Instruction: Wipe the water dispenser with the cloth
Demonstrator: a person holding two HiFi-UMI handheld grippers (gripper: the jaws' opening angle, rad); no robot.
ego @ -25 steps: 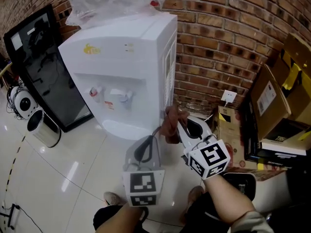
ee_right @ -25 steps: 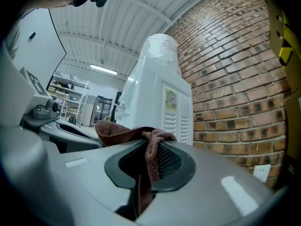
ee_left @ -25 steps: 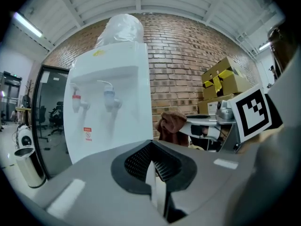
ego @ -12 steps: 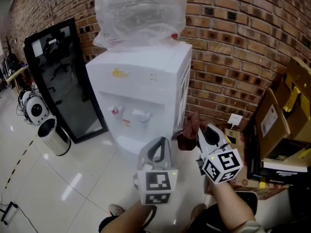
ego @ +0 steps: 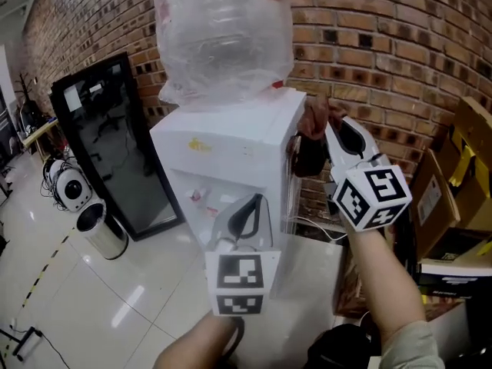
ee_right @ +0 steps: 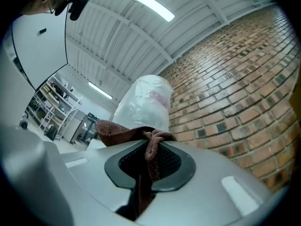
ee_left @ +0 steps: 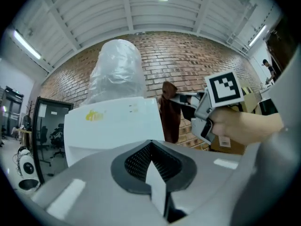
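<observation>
The white water dispenser (ego: 223,160) stands against the brick wall, with a plastic-wrapped bottle (ego: 219,37) on top. My right gripper (ego: 332,123) is shut on a brown cloth (ego: 311,121), which hangs beside the dispenser's top right corner. In the right gripper view the cloth (ee_right: 120,132) is bunched between the jaws and spills over them. My left gripper (ego: 250,206) is lower, in front of the dispenser, shut and holding nothing. The left gripper view shows the dispenser (ee_left: 113,126) ahead, with the cloth (ee_left: 169,112) and the right gripper (ee_left: 181,98) to its right.
A tall black glass panel (ego: 108,144) leans on the brick wall (ego: 384,52) to the left. A small bin (ego: 104,229) and a round white device (ego: 69,187) are on the glossy floor beside it. Cardboard boxes (ego: 461,160) are stacked at the right.
Both grippers have risen. The right one carried the cloth from low beside the dispenser up to its top right corner. The head view has tilted upward.
</observation>
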